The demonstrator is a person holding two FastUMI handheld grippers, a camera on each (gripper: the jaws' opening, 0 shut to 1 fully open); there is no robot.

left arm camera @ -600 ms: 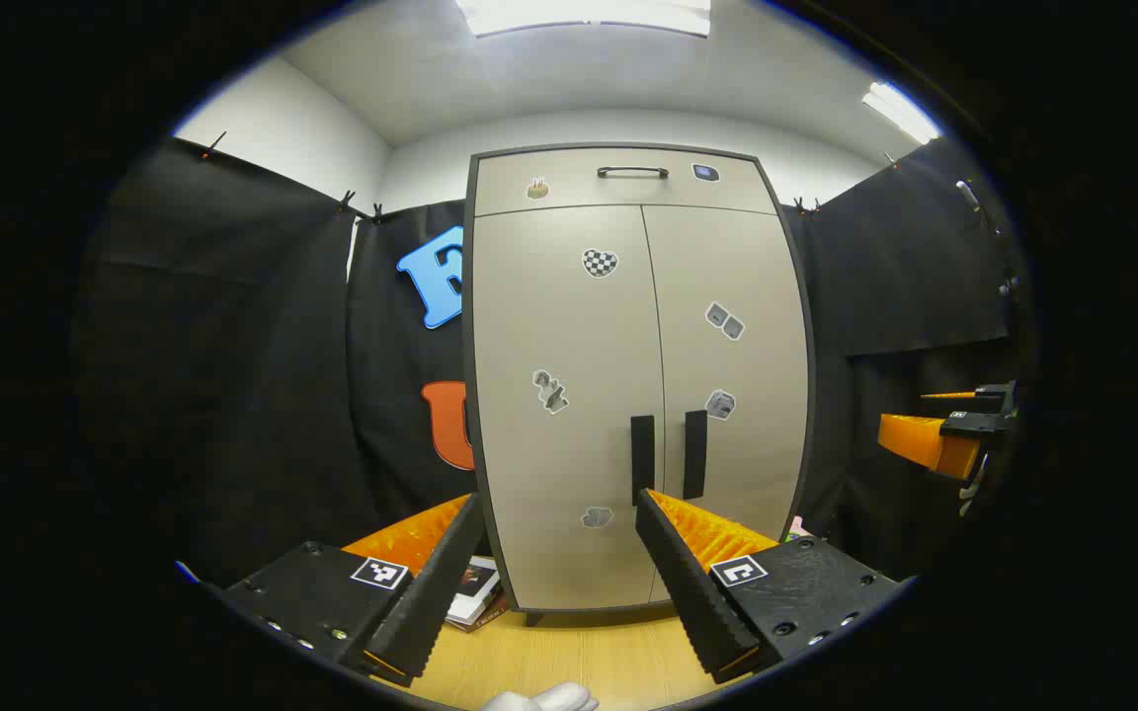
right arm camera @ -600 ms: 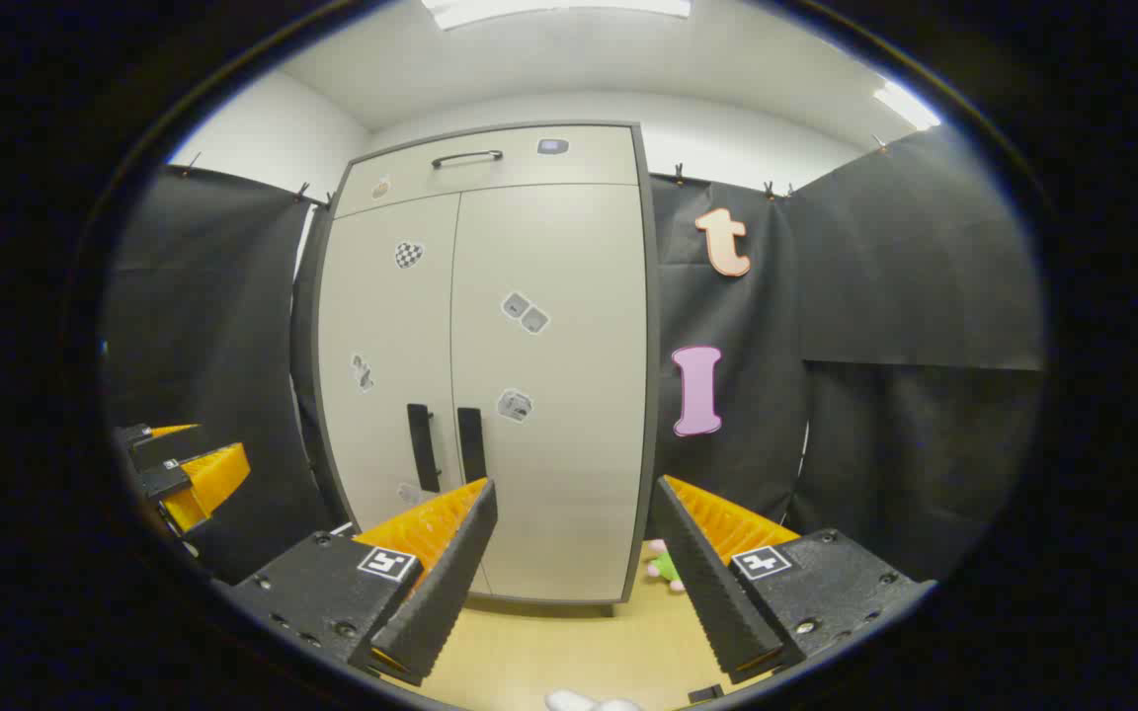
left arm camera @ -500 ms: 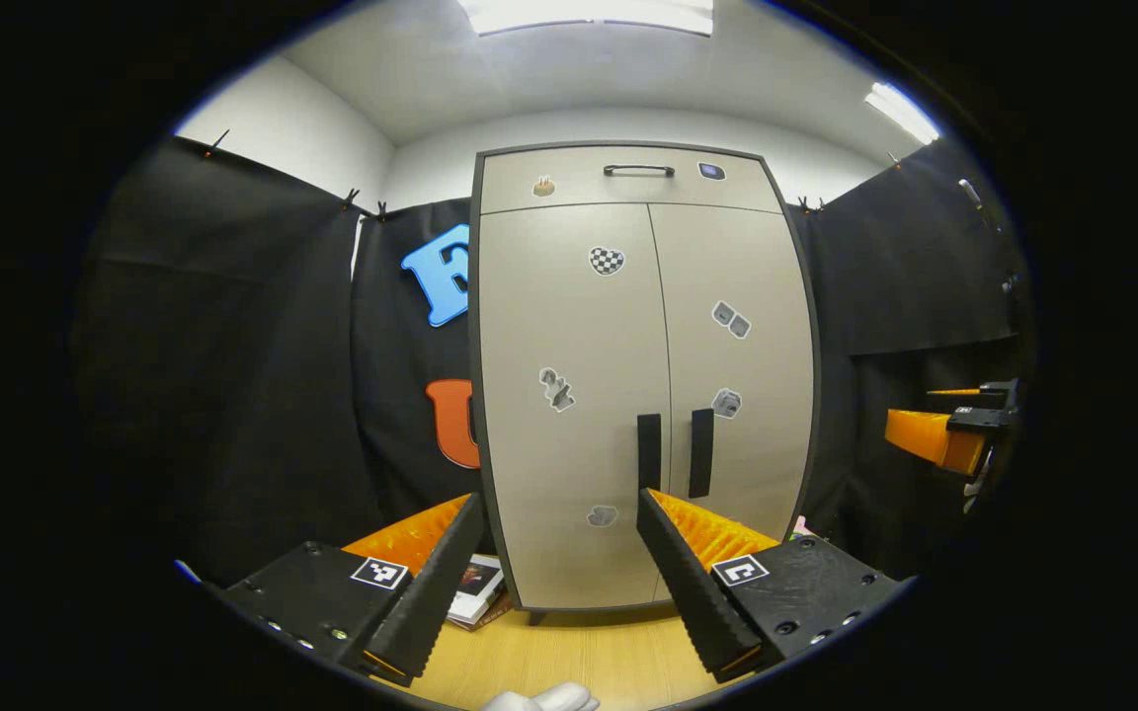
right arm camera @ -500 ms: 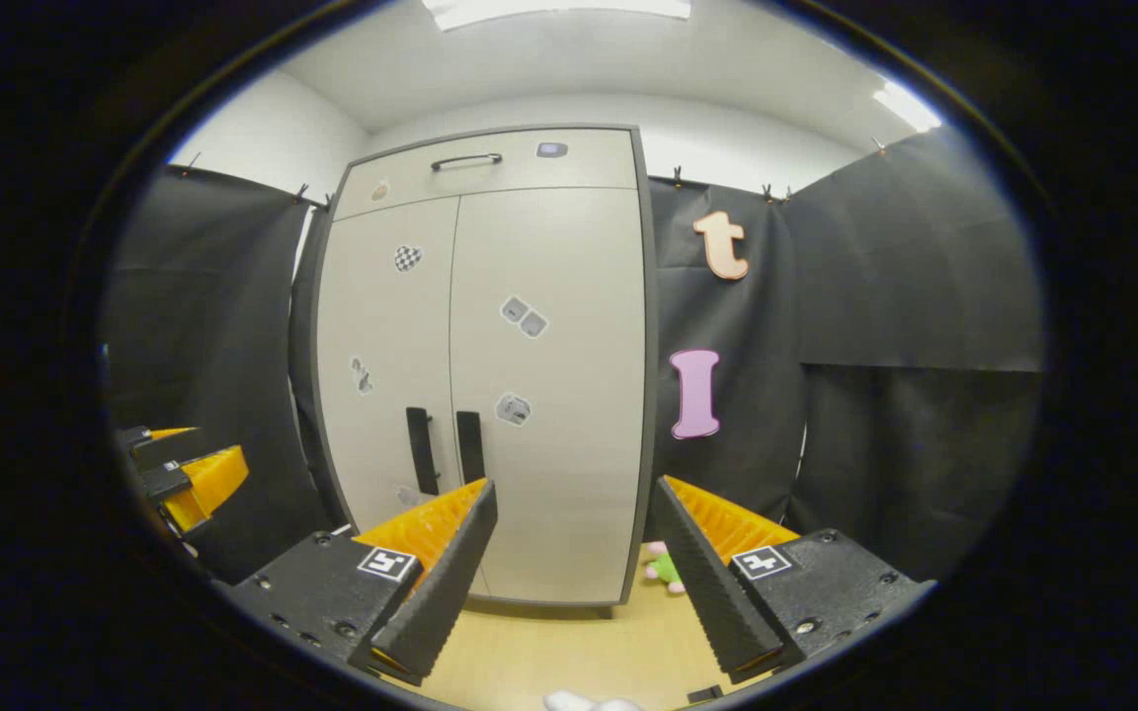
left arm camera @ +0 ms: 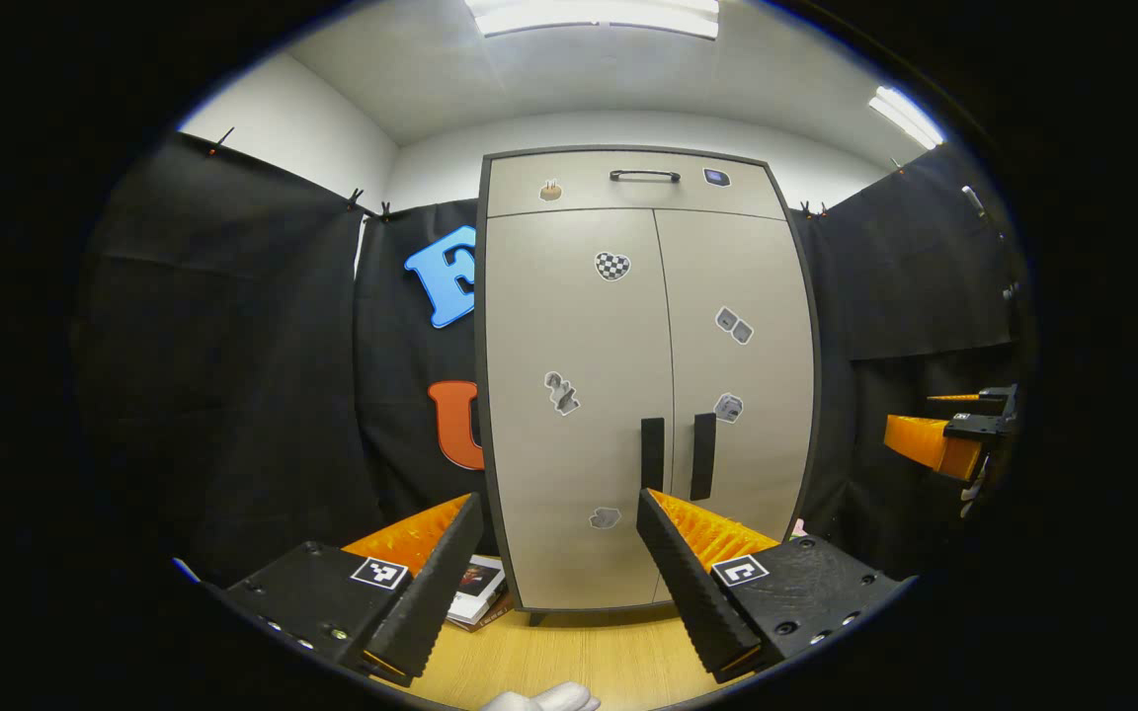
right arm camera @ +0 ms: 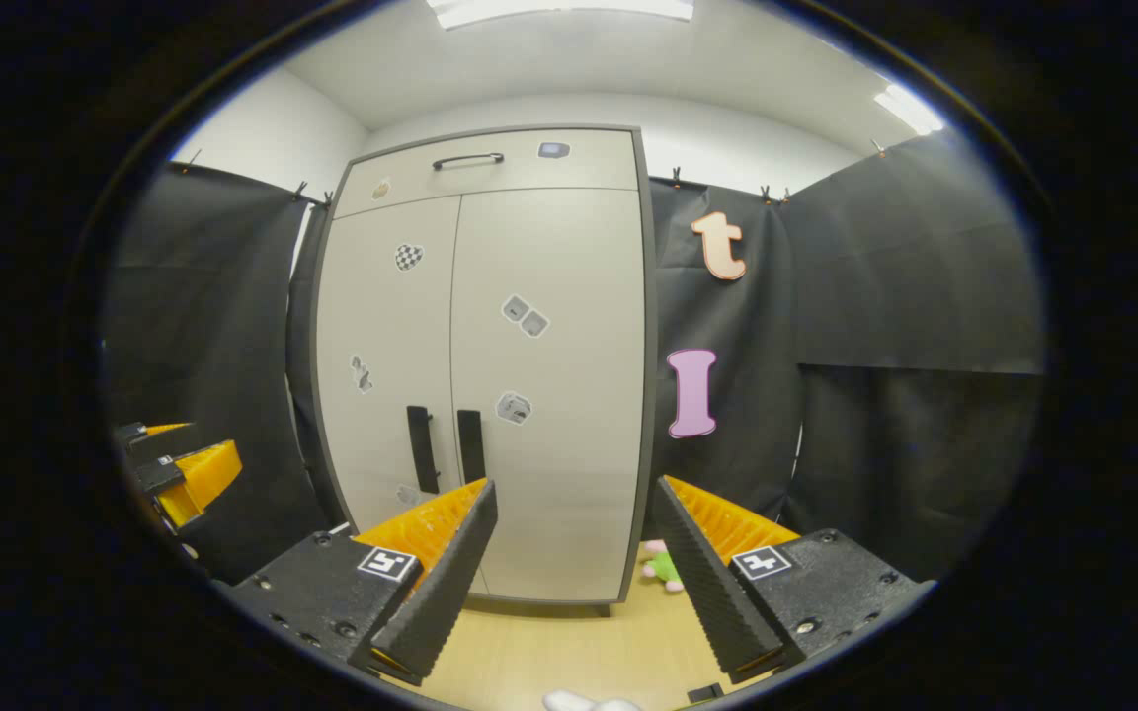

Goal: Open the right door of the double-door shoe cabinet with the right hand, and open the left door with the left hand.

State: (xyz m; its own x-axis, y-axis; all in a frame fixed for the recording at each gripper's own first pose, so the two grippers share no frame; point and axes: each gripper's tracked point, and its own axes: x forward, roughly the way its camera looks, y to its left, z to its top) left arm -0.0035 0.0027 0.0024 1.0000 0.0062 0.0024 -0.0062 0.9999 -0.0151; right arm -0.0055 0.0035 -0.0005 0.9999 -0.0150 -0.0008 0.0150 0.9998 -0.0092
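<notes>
Straight ahead of both grippers stands the cabinet (left arm camera: 643, 395), upright on the wood floor (left arm camera: 569, 657), both doors flush. Left door (left arm camera: 574, 415) and right door (left arm camera: 742, 395) each carry a black vertical handle at the centre seam: left handle (left arm camera: 652, 453), right handle (left arm camera: 703, 456). Left gripper (left arm camera: 559, 553) has its jaws spread wide, holding nothing, well short of the doors. Right gripper (right arm camera: 574, 548) likewise wide apart, holding nothing, also clear of the cabinet. Top panel has its own handle (left arm camera: 644, 176). Stickers dot the doors. Book (left arm camera: 475, 591) lies by the cabinet's left foot, small toy (right arm camera: 663, 565) by its right.
</notes>
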